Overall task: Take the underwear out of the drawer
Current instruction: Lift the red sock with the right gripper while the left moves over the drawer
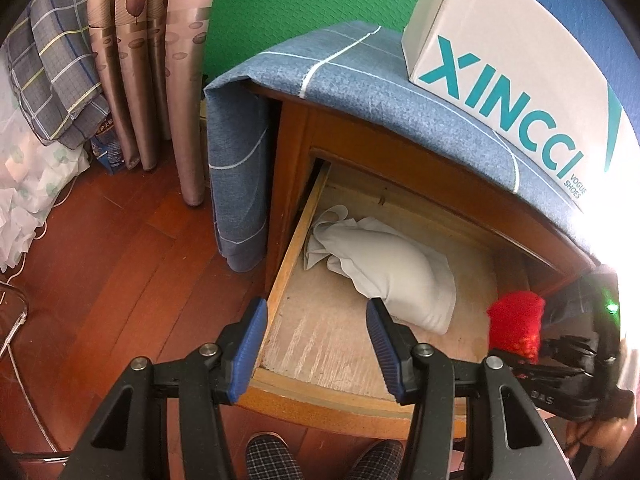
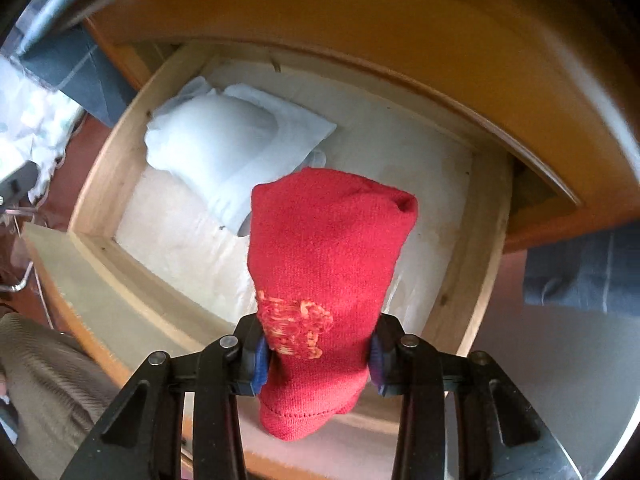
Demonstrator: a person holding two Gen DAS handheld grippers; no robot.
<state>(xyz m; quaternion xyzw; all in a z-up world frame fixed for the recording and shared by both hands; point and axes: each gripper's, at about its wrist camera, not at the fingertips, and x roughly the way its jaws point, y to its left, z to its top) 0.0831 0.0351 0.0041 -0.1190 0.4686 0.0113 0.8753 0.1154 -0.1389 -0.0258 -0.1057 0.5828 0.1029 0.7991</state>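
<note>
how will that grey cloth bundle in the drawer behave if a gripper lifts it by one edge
The grey cloth bundle looks soft and creased, so it would probably sag and partly unfold. It likely weighs little. Lying loose on the drawer bottom, it may drag before it lifts.

A green wall [image 1: 256, 4] and beige patterned curtains [image 1: 152, 60] stand behind a cloth-draped wooden nightstand [image 1: 296, 128] on reddish wood flooring [image 1: 132, 264].
</note>
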